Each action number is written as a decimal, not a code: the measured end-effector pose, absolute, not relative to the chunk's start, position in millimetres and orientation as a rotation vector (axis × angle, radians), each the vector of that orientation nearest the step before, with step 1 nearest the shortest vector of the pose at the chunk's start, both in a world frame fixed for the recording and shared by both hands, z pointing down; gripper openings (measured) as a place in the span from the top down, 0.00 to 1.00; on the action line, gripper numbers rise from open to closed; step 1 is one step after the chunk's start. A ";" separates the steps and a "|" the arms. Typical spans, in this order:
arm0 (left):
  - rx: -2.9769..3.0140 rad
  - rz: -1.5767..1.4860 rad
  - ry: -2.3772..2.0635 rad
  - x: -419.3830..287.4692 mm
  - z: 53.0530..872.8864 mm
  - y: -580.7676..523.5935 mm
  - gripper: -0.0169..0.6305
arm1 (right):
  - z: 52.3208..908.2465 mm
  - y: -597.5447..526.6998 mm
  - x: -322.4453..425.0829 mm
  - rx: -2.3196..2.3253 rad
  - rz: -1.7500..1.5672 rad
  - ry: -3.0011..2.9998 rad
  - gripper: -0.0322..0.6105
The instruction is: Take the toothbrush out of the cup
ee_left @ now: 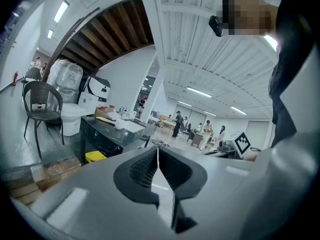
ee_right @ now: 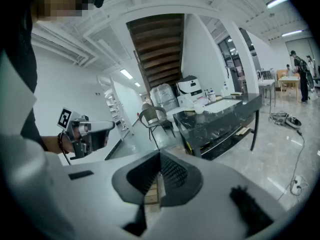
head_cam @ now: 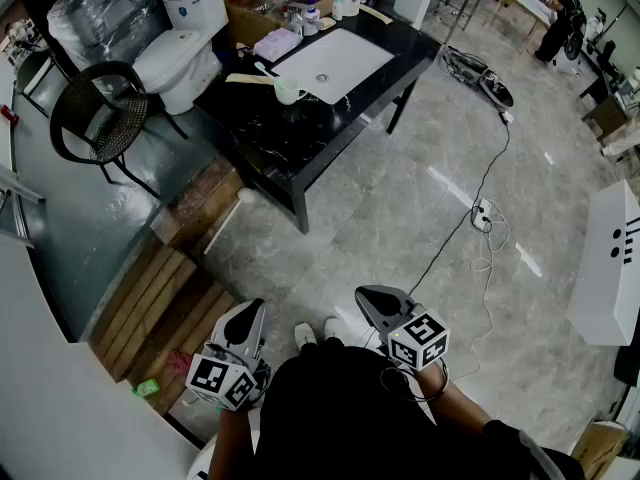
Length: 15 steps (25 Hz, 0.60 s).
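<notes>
Both claws are clenched on nothing. In the left gripper view the left gripper (ee_left: 158,152) has its ribbed pads pressed together at the tips, and in the right gripper view the right gripper (ee_right: 160,160) shows the same, with only floor seen through the slit behind the pads. The head view places both low and close to the person's body, left gripper (head_cam: 247,330) and right gripper (head_cam: 376,302), over the grey floor and well apart from the black table (head_cam: 262,140). There the cup (head_cam: 288,91) stands on the tabletop just beside a corner of the white basin (head_cam: 335,63), on the side toward the toilet (head_cam: 181,52). The toothbrush (head_cam: 265,70) is in the cup, leaning out over its rim toward the toilet-side edge. Only the head view shows the brush; in the two gripper views the cup (ee_left: 120,123) (ee_right: 199,108) is a small pale shape on the far tabletop. Each gripper view also catches the other gripper held alongside, and distant people in the room beyond the table.
</notes>
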State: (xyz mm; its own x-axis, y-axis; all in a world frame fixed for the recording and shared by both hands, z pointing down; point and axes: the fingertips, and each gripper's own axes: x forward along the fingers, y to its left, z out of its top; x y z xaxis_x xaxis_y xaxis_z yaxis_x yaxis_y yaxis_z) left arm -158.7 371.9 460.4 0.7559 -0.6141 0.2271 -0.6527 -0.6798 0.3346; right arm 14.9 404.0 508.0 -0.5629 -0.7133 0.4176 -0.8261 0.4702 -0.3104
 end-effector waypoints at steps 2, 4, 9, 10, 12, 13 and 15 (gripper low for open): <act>2.559 0.137 -0.970 -154.4 459.0 374.7 0.95 | 507.6 405.2 18.3 1.327 0.720 -2.497 0.93; 2.557 0.138 -0.971 -150.1 457.5 377.6 0.95 | 507.5 406.5 21.9 1.332 0.727 -2.503 0.93; 2.572 0.159 -0.956 -134.7 453.8 381.6 0.95 | 503.4 409.7 32.6 1.341 0.709 -2.528 0.93; 2.578 0.162 -0.951 -131.2 453.0 382.2 0.95 | 502.6 410.4 35.7 1.347 0.713 -2.536 0.93; 2.588 0.165 -0.948 -125.6 450.6 382.3 0.95 | 498.3 410.0 41.9 1.361 0.709 -2.567 0.93; 2.587 0.165 -0.954 -123.9 448.9 381.5 0.95 | 495.0 408.9 44.5 1.366 0.701 -2.591 0.93; 2.571 0.161 -0.979 -121.8 445.2 379.3 0.95 | 490.9 405.8 50.0 1.373 0.686 -2.628 0.93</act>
